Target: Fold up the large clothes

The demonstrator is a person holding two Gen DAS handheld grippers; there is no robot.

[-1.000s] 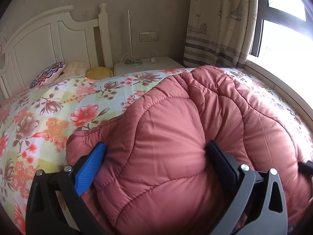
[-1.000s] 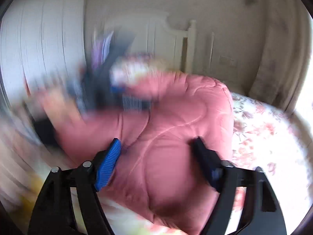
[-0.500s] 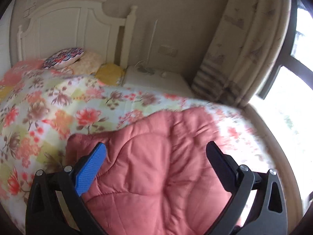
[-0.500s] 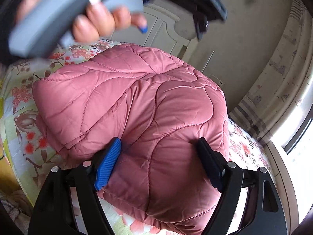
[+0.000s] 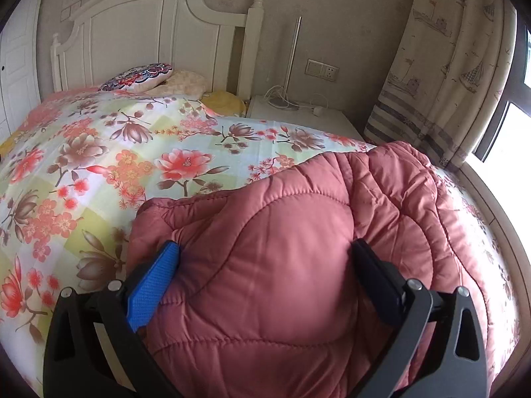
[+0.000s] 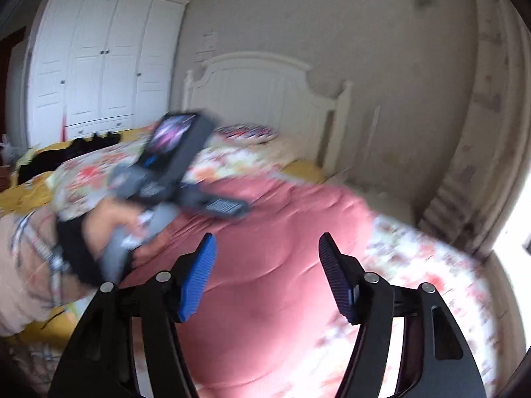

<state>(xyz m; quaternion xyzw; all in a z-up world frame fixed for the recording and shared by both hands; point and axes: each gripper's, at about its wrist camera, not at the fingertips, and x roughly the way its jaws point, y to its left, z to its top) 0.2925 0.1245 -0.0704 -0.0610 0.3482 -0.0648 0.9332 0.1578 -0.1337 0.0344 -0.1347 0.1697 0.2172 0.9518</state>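
Observation:
A puffy pink quilted jacket (image 5: 298, 258) lies bunched on the floral bedspread (image 5: 99, 172). My left gripper (image 5: 265, 252) is wide open with its fingers pressed against the jacket on either side of a bulge. In the blurred right wrist view the jacket (image 6: 282, 265) lies below my right gripper (image 6: 265, 252), which is open and holds nothing. The person's hand with the left gripper handle (image 6: 172, 172) shows at the left over the jacket.
A white headboard (image 5: 149, 33) and pillows (image 5: 139, 76) stand at the far end. A white nightstand (image 5: 298, 116) with cables, a curtain (image 5: 448, 66) and a window are at the right. A white wardrobe (image 6: 99, 59) stands far left.
My left gripper has dropped back onto the jacket after lifting. My right gripper has pulled up and away from the jacket and narrowed, and its view has swung toward the headboard.

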